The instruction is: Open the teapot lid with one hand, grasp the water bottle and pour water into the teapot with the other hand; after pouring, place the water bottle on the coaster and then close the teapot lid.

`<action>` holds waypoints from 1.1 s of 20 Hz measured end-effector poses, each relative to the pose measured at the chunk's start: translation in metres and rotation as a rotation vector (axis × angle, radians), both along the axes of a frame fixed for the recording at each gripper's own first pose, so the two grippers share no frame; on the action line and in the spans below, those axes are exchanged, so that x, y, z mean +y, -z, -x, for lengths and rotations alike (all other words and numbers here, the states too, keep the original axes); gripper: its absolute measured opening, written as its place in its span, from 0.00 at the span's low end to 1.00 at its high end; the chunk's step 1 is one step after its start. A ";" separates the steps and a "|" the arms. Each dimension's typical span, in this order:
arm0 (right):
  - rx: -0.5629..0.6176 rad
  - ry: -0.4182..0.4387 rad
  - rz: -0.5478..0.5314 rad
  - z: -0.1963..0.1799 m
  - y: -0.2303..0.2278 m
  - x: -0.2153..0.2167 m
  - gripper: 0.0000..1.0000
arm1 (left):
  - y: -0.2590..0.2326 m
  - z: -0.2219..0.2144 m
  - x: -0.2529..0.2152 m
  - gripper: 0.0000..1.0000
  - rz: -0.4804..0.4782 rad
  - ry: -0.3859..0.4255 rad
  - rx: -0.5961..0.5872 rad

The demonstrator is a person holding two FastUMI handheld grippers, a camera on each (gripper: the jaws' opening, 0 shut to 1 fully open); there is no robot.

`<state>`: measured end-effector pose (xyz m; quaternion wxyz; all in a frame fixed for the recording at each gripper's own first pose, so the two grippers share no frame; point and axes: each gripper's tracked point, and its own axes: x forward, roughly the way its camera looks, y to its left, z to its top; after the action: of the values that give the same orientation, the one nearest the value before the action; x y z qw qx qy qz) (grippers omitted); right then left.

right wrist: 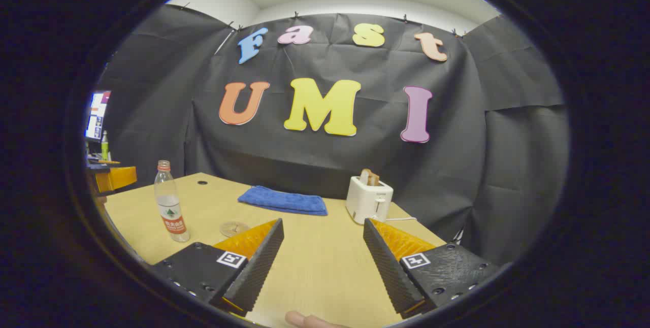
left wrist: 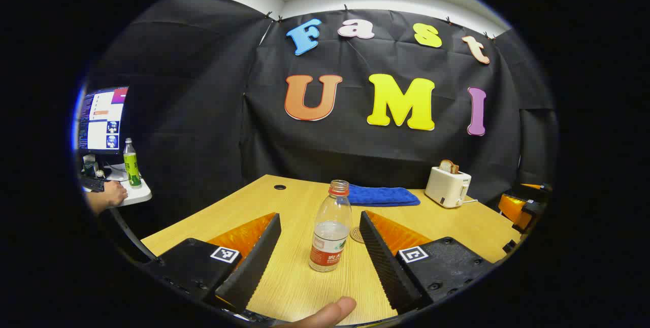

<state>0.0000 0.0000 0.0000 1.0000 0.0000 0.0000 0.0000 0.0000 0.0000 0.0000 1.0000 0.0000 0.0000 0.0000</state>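
1. Clear plastic water bottle (left wrist: 330,226), left gripper view: stands upright on the wooden table (left wrist: 299,201), long axis vertical, mouth pointing up. No cap on the neck; a red ring sits below the open mouth. Water fills roughly the lower half, level just above the red label.
2. Same view: left gripper (left wrist: 320,247) is spread wide, 1 finger on each side of the bottle, neither touching it. Bottle sits between the 2 fingers, nearer the tips than the base. A fingertip of the holding hand (left wrist: 330,313) shows at the bottom edge.
3. Same view: round coaster (left wrist: 357,235) lies flat on the table just behind and right of the bottle, partly hidden by the right finger. Blue cloth (left wrist: 382,195) lies farther back; white toaster (left wrist: 447,187) with a bread slice standing in its slot is at the far right.
4. Same view, far left: a monitor (left wrist: 103,120), a green-labelled bottle (left wrist: 131,163) on a side shelf, and a person's hand (left wrist: 110,195).
5. Right gripper view: right gripper (right wrist: 322,257) is released, fingers wide apart over bare table (right wrist: 325,267), holding nothing.
6. Same view: water bottle (right wrist: 170,203) stands upright at the left, well apart from this gripper; coaster (right wrist: 232,228) lies near it on its right. Blue cloth (right wrist: 284,200) and toaster (right wrist: 369,198) sit toward the back.
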 end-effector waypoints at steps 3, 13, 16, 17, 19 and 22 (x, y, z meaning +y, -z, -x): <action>0.003 0.022 0.007 -0.001 0.001 -0.006 0.95 | -0.001 0.002 -0.005 0.98 -0.025 0.006 -0.004; -0.012 0.008 0.022 -0.003 -0.001 -0.001 0.98 | 0.007 -0.004 -0.008 0.98 -0.053 0.006 0.007; 0.008 -0.019 0.001 -0.011 0.009 0.005 0.98 | 0.012 -0.007 -0.007 0.98 -0.056 -0.005 0.021; 0.001 -0.036 -0.009 -0.013 0.008 0.009 0.95 | 0.013 -0.008 -0.007 0.98 -0.055 -0.005 0.023; -0.006 -0.084 -0.030 -0.018 0.012 0.023 0.95 | 0.014 -0.008 -0.009 0.98 -0.054 0.001 0.026; -0.042 -0.126 -0.038 -0.027 0.016 0.043 0.95 | 0.019 -0.011 -0.010 0.98 -0.062 0.013 0.035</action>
<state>0.0274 0.0428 -0.0162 0.9976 0.0190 -0.0210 0.0628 0.0109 -0.0097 -0.0188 0.9994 0.0308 0.0174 -0.0063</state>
